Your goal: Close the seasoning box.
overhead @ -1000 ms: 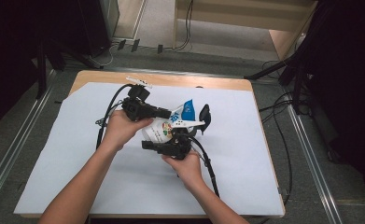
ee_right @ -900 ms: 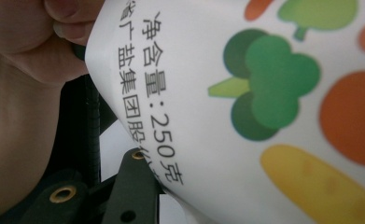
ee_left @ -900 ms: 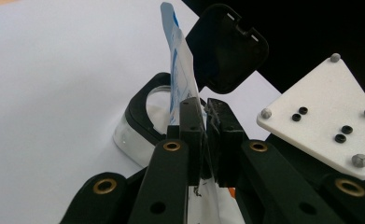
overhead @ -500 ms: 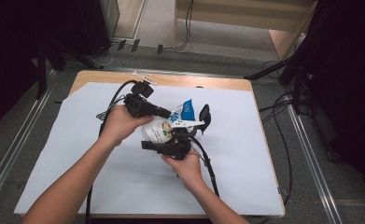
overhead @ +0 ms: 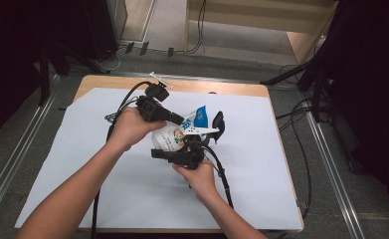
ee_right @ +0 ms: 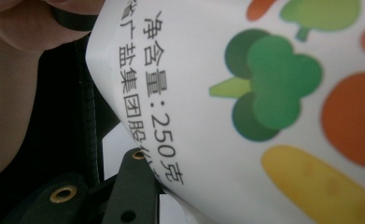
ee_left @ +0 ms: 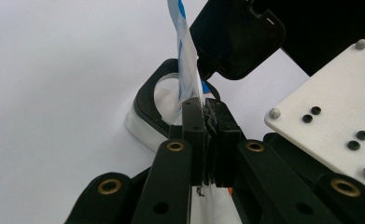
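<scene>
Near, frame centre: my right gripper (overhead: pixel 178 152) clamps lower body of white pouch (overhead: pixel 174 135). Just beyond, my left gripper (overhead: pixel 182 121) pinches pouch's blue top edge, jaws clenched. Pouch held above white sheet (overhead: pixel 261 164); black ring (overhead: pixel 218 123) upper right.

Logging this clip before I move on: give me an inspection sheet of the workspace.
Surface: white sheet over a wooden table.
Job's things: printed white pouch with vegetable pictures, held above the sheet.
Clutter: black ring-shaped object beside the pouch.
Grippers: left gripper shut on the pouch's thin edge; right gripper shut on the pouch body.
Cables: black gripper cables trail across the sheet.
Surroundings: grey floor, floor cables, dark stands.
</scene>
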Demonstrator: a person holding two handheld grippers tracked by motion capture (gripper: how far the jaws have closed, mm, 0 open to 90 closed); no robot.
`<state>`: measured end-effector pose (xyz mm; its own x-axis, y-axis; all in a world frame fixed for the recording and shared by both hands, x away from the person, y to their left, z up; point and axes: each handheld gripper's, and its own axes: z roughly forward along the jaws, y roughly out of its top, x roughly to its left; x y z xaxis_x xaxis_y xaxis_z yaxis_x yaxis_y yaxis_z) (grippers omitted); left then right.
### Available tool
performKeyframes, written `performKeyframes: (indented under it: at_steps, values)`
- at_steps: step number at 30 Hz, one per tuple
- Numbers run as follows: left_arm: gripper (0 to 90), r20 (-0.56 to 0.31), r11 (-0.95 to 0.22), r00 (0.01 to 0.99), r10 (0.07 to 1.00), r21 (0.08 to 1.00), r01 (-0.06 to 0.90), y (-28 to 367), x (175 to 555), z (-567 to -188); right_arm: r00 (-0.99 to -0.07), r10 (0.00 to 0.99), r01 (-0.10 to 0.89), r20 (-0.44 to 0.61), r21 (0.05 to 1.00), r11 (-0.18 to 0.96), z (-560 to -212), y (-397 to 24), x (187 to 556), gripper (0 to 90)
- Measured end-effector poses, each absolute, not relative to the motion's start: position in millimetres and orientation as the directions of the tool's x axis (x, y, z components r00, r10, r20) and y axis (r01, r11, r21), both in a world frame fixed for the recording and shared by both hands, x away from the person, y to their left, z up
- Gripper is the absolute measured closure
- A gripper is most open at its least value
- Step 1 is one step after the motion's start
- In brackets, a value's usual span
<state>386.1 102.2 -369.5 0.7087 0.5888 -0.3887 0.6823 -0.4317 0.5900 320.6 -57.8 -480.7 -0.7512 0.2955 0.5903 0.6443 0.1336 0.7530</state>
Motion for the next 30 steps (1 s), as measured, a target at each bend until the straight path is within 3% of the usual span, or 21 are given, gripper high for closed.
performKeyframes:
  at_steps: [30]
  values:
    - [88.1, -0.368, -0.445, 0.720, 0.589, 0.596, 0.668, 97.4, 386.1, -366.1, -0.754, 0.289, 0.641, 0.590, 0.756, 0.130, -478.8, -56.0, 320.5, 70.3]
